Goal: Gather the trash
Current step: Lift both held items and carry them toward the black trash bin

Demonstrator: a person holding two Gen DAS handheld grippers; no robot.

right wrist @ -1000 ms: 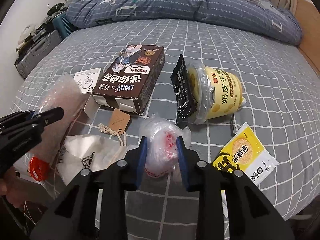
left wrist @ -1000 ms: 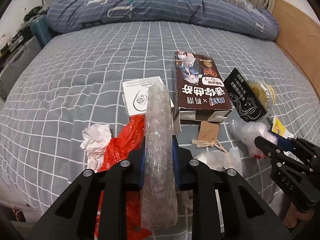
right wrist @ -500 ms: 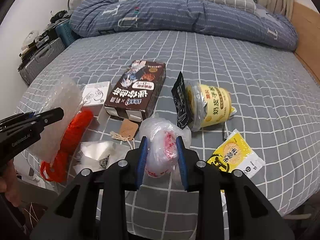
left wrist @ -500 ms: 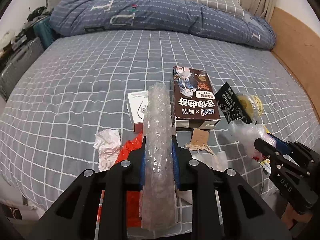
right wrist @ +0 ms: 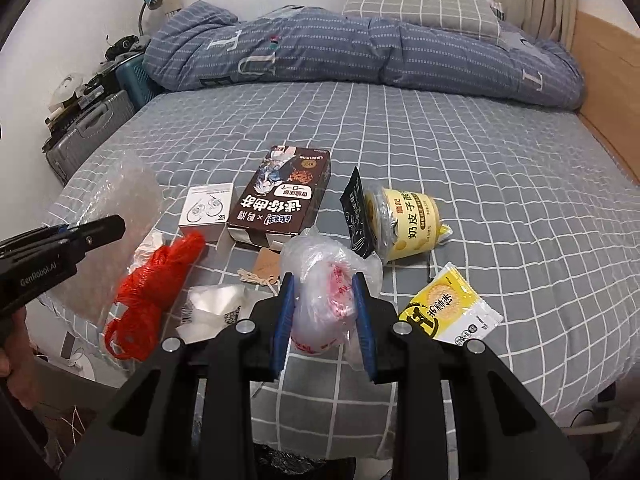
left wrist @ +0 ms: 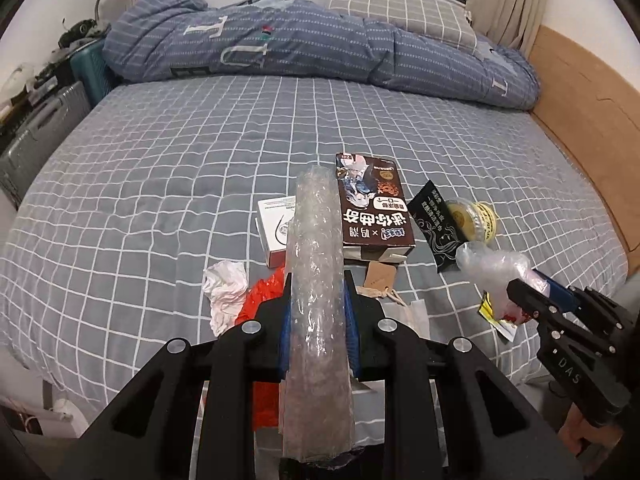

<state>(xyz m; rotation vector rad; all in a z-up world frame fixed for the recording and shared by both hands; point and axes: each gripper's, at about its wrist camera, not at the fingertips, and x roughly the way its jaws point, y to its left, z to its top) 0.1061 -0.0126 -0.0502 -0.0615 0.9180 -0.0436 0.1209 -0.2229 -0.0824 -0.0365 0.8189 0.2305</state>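
Pinching a long roll of clear bubble wrap (left wrist: 318,280), the left gripper (left wrist: 317,322) is holding it above the near edge of the grey checked bed (left wrist: 160,168), while the right gripper (right wrist: 324,320) is squeezing a crumpled clear plastic bag with red print (right wrist: 326,292). Judging by this, two pieces are being collected and most are waiting: a red plastic bag (right wrist: 154,280), white crumpled tissue (left wrist: 224,292), yellow snack sachet (right wrist: 448,310), then farther off a brown printed carton (right wrist: 280,204), small white box (right wrist: 206,210), black wrapper (right wrist: 354,212) and yellow tub (right wrist: 408,222).

Trash crowds the near edge of the bed (left wrist: 160,152) from 10 to 2 o'clock, brown box (left wrist: 370,204) central; bare sheet beyond toward the rolled duvet (left wrist: 300,44) at 12.
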